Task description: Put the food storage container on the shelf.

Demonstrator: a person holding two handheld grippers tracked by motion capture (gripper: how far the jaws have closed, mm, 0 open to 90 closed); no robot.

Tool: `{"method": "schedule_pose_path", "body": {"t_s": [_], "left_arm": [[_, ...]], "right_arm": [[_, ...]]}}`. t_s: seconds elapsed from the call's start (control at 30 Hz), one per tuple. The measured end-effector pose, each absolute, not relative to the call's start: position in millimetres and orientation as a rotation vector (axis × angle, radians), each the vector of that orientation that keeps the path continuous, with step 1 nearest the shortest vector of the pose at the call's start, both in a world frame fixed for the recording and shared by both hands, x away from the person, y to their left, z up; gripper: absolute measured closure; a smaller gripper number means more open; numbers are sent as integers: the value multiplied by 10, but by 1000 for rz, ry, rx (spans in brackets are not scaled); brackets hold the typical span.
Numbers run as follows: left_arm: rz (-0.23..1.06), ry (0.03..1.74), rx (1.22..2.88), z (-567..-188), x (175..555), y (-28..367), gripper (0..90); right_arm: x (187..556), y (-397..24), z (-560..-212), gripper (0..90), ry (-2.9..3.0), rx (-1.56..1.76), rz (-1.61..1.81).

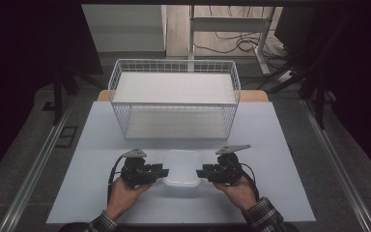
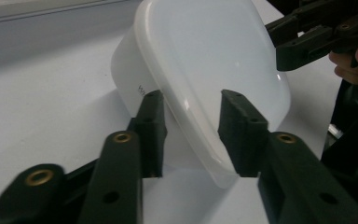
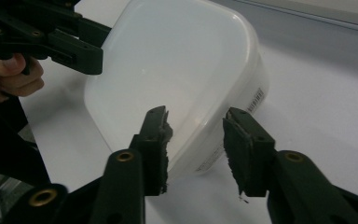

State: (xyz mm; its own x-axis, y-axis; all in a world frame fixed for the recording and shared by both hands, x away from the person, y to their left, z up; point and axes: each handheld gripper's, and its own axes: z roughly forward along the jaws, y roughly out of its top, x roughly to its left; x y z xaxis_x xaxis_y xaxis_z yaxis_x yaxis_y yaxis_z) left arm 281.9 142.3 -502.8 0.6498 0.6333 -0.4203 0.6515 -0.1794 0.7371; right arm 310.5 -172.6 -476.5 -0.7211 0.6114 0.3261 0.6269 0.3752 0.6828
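A white plastic container with its lid on sits on the table near the front edge, between my two grippers. My left gripper holds its left edge. In the left gripper view the jaws straddle the rim of the container, one pad on the lid and one against the wall. My right gripper holds the opposite edge. Its jaws clamp the container beside a barcode label. Each gripper view shows the other gripper at the far side.
A white wire basket stands behind the container at the back of the white table top. A bare strip of table separates it from the container. Metal rails run along the floor on both sides.
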Motion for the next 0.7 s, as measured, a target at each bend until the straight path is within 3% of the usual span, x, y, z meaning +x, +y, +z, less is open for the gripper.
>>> {"method": "schedule_pose_path", "body": {"t_s": [0.27, 0.7], "left_arm": [[91, 1065, 1849, -5011, 2756, 1392, 771], [148, 1057, 1832, -4918, 2889, 1402, 784]], "right_arm": [[3057, -1741, -4732, 783, -2592, -1220, -1394], [3148, -1706, -4651, 785, -2653, -1202, -1491]]}}
